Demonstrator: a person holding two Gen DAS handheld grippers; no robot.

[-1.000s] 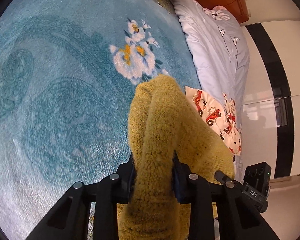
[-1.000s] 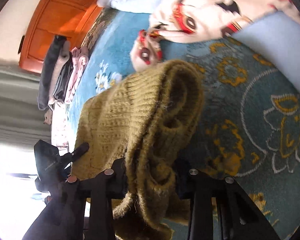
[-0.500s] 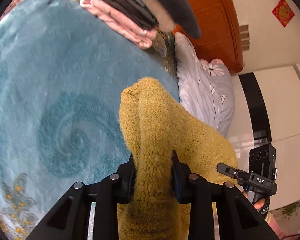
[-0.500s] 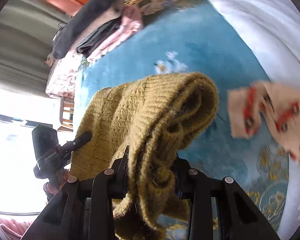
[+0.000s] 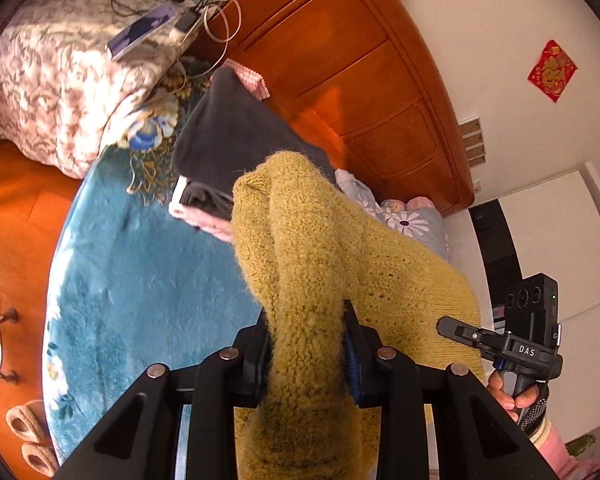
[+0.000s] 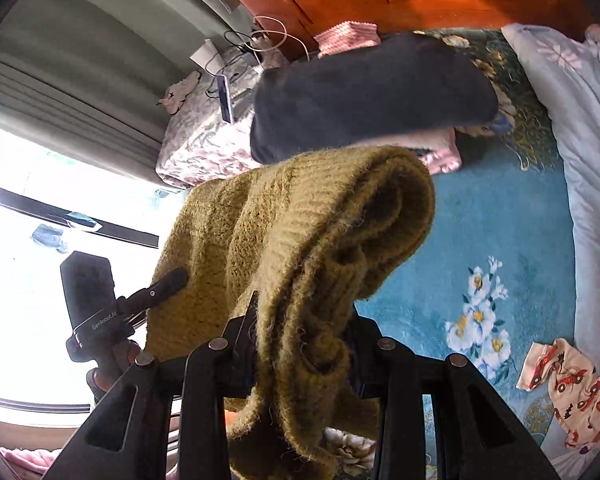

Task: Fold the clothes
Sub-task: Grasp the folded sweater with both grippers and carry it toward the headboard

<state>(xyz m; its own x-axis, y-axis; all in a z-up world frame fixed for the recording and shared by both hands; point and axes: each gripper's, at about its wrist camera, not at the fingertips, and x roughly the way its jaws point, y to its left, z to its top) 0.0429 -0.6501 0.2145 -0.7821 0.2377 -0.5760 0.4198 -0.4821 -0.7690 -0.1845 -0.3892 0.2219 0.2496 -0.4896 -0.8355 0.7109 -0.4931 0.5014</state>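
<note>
Above the bed [image 5: 140, 280], both grippers [image 5: 306, 346] [image 6: 302, 344] clamp the sweater [image 5: 312, 248] — swung from mid-blanket toward the folded pile [image 5: 236, 136]. Likely stacking comes next.

Fuzzy mustard knit sweater [image 5: 300, 264], plush teal blanket [image 5: 140, 280], glossy orange wooden headboard [image 5: 340, 72]

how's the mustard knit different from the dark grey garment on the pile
The mustard knit hangs bunched in the air, clamped in both the left tongs and the right tongs; the dark grey garment lies folded flat on top of the pile, untouched. The knit looks thick, fuzzy and ribbed; the grey one looks smooth. Both are above the blue blanket.
</note>
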